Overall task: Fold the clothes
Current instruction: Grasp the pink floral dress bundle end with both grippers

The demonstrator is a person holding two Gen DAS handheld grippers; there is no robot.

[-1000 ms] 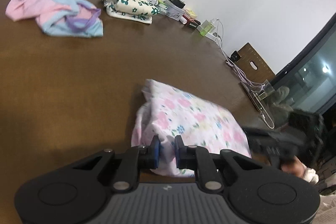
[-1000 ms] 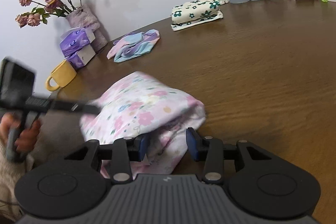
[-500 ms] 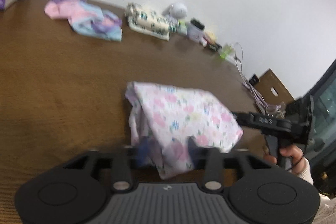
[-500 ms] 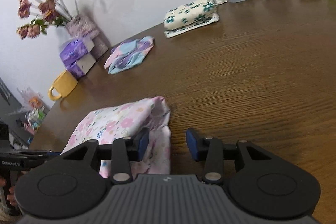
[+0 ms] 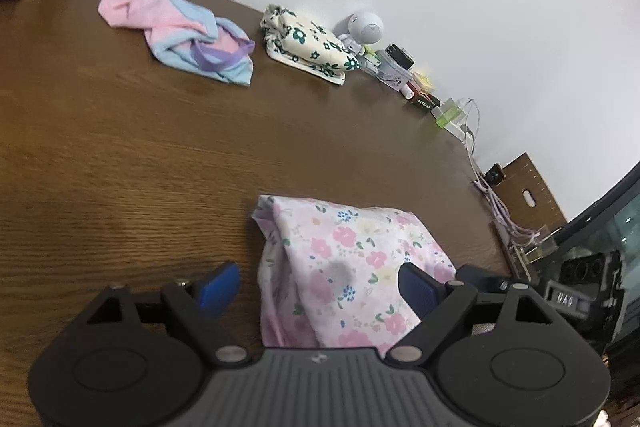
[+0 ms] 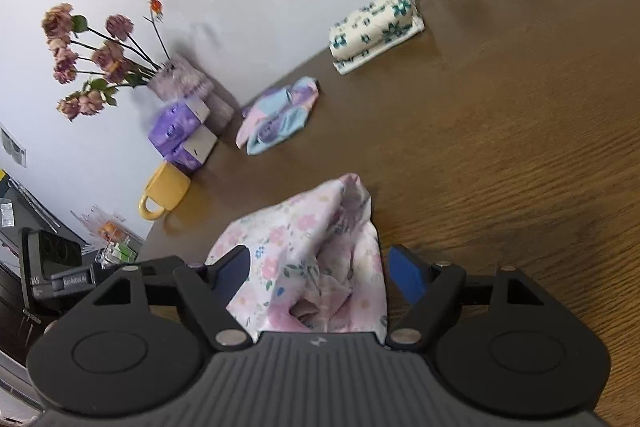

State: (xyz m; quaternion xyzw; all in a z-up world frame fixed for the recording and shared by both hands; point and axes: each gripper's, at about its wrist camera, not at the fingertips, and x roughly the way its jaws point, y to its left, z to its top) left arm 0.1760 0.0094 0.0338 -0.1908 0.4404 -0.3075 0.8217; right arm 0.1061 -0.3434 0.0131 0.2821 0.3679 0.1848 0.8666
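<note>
Where the wood-grained worktop (image 5: 140, 155) nears us, we see a soft, thin garment (image 5: 352, 263) with pink flowers, folded into a rumpled bundle. It lies between our left gripper's (image 5: 320, 281) blue fingers (image 5: 219, 285) and our right gripper's (image 6: 318, 273), both opening wide, neither pressing it.

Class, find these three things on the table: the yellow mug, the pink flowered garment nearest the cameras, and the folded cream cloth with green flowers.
yellow mug (image 6: 166, 191), right wrist view, on its side wall.
pink flowered garment (image 5: 352, 259), left wrist view, on its top layer.
cream cloth (image 5: 308, 45), left wrist view, on its upper face.
</note>
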